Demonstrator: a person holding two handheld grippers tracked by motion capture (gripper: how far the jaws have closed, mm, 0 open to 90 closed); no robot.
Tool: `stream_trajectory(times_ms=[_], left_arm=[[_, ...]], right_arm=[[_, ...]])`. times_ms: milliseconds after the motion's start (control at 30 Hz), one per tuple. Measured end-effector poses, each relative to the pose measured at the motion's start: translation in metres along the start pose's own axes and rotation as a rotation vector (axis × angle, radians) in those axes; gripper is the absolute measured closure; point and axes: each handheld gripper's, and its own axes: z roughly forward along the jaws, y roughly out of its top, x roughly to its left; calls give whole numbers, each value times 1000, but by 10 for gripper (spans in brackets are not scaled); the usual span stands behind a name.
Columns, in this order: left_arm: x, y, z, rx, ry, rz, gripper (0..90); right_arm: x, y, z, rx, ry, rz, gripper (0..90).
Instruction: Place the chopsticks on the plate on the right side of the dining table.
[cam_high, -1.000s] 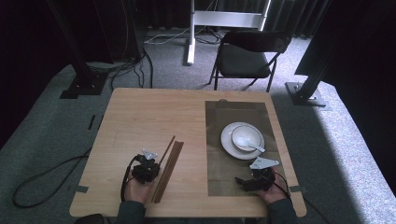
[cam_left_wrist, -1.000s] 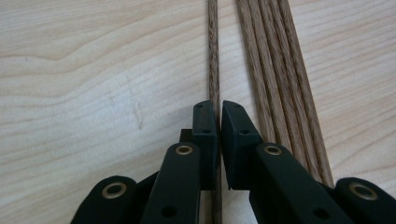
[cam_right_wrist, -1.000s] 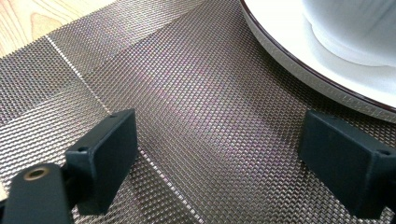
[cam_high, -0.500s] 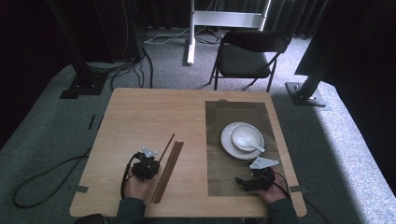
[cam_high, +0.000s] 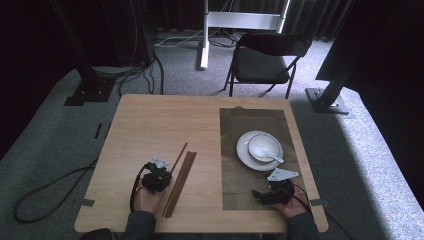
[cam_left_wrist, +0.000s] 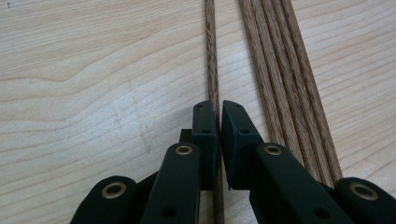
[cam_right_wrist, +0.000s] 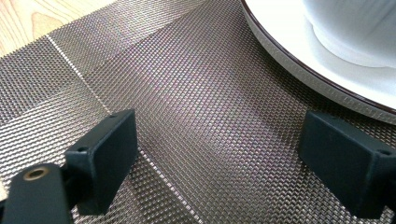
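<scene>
The wooden table spreads under me, woven placemat on its right side. My right gripper hovers jaws wide over the mat beside the white plate. My left gripper pinches a single chopstick lying just beside the chopstick bundle.

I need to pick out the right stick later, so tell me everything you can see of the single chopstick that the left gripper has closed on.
The single chopstick is a thin, dark brown wooden stick with visible grain, lying flat on the light wooden table. The left gripper is shut on it, one pad on each side. It lies apart from the bundle of chopsticks on its right, angled slightly away from them in the high view.
</scene>
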Motion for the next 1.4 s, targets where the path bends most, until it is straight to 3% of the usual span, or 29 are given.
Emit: stream_trajectory(times_ms=[700, 1033, 1400], left_arm=[[0, 2, 1, -1, 1, 12, 851], [3, 13, 9, 4, -4, 21, 852], [5, 20, 15, -25, 1, 38, 852]], right_arm=[[0, 0, 0, -2, -1, 3, 114], [0, 0, 0, -2, -1, 2, 113], [0, 0, 0, -2, -1, 4, 113]])
